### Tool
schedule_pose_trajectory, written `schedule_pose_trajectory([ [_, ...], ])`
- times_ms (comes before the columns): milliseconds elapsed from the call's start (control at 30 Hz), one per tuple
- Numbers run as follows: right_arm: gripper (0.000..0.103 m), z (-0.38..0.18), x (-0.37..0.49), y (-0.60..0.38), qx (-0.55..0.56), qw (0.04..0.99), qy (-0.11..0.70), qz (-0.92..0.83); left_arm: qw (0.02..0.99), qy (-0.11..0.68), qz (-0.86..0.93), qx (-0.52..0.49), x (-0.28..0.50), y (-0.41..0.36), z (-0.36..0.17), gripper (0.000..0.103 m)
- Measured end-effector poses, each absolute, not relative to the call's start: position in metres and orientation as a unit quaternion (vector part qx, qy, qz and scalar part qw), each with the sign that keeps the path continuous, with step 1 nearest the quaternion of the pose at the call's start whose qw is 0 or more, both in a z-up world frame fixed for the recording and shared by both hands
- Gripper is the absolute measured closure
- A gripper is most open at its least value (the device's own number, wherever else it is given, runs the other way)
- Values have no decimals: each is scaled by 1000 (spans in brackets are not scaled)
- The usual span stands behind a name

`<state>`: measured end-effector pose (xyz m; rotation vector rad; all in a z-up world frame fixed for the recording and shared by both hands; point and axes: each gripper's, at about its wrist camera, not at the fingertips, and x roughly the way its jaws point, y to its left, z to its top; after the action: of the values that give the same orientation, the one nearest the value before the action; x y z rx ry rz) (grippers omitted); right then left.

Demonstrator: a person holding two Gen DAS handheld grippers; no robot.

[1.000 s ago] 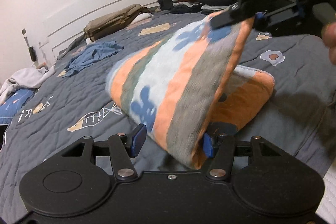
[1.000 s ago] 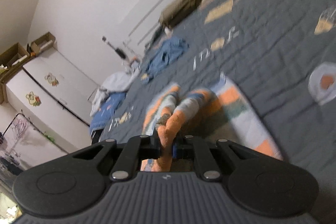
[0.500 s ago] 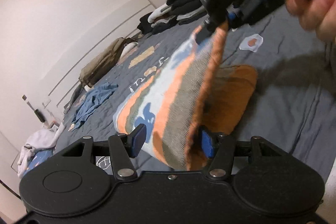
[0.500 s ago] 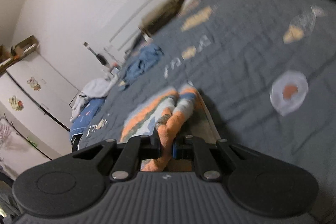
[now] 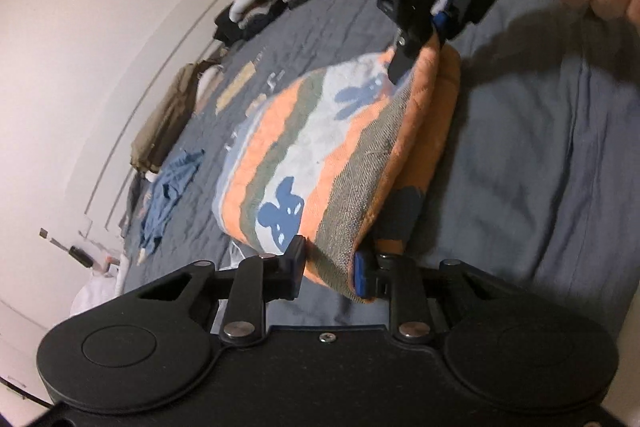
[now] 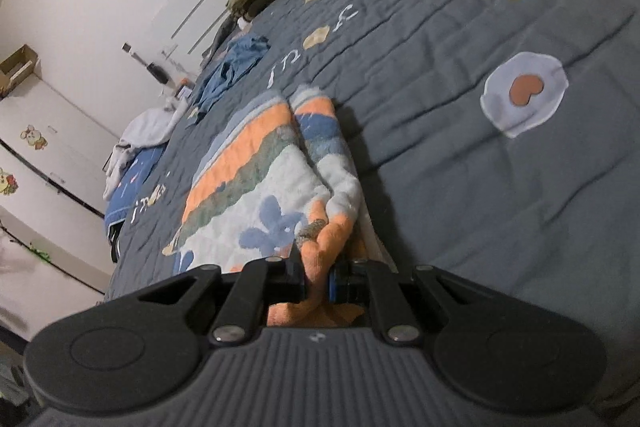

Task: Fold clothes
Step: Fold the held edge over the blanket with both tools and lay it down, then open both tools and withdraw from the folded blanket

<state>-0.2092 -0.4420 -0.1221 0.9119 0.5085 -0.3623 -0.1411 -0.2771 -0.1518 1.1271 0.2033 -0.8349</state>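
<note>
Currently, left gripper [image 5: 329, 266] and right gripper [image 6: 319, 277] each pinch the striped towel [image 5: 316, 147] edge; quilt [image 6: 460, 39] at 12 o'clock.

Fuzzy cloth on a quilted bed.
Striped garment [image 5: 320, 155] looks like soft terry; gray bedspread [image 6: 460, 39] is matt stitched cotton.

— Can you read any words here?
— Yes. The black right gripper [image 5: 416, 39], seen from the left wrist camera, has the white letters "DAS" on its side.
— Anything else?
— The grey bed cover [image 6: 460, 75] has white squiggly marks like letters, but I cannot read them. The cupboard stickers [image 6: 34, 137] are only pictures.
</note>
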Motion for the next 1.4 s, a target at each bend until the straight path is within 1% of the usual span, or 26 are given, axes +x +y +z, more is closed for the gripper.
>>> schedule_pose_trajectory([
  [67,93,-121,-208,-442,422,855,243,-176,756,79,-378,528,-146,-278,-158,75],
  [167,93,-122,-211,-446,426,852,244,-183,765,76,-375,517,-149,-281,-160,75],
  [200,93,-122,-211,-447,426,851,244,-184,764,76,-378,518,-148,-281,-159,78],
  [300,93,-123,-212,-446,426,851,247,-185,748,90,-386,532,-146,-280,-162,83],
  [433,93,-120,-209,-443,405,856,259,-189,740,92,-374,552,-151,-282,-166,83],
  [500,92,-118,-207,-441,395,859,264,-190,745,92,-371,547,-152,-282,-167,82],
  [667,85,-95,-214,-441,362,870,274,-194,766,114,-383,504,-144,-283,-158,81],
  [733,84,-83,-220,-438,336,876,274,-209,767,114,-382,502,-144,-284,-158,81],
  [867,84,-62,-239,-436,280,893,244,-253,770,117,-381,498,-143,-284,-157,81],
  [967,84,-58,-247,-442,312,900,219,-211,772,119,-381,496,-143,-284,-156,81],
  [1033,84,-64,-242,-443,326,899,231,-180,772,119,-380,495,-145,-283,-157,81],
  [1133,84,-81,-227,-440,304,894,274,-185,774,124,-381,490,-143,-282,-156,80],
  [1267,84,-97,-218,-444,313,881,300,-189,780,148,-394,464,-142,-277,-142,75],
  [1333,84,-104,-216,-447,326,874,306,-190,785,170,-418,425,-139,-268,-127,68],
  [1367,84,-102,-218,-447,331,873,304,-190,786,181,-430,405,-138,-264,-119,56],
  [1400,84,-99,-220,-447,335,873,301,-189,788,191,-443,383,-137,-259,-111,48],
])
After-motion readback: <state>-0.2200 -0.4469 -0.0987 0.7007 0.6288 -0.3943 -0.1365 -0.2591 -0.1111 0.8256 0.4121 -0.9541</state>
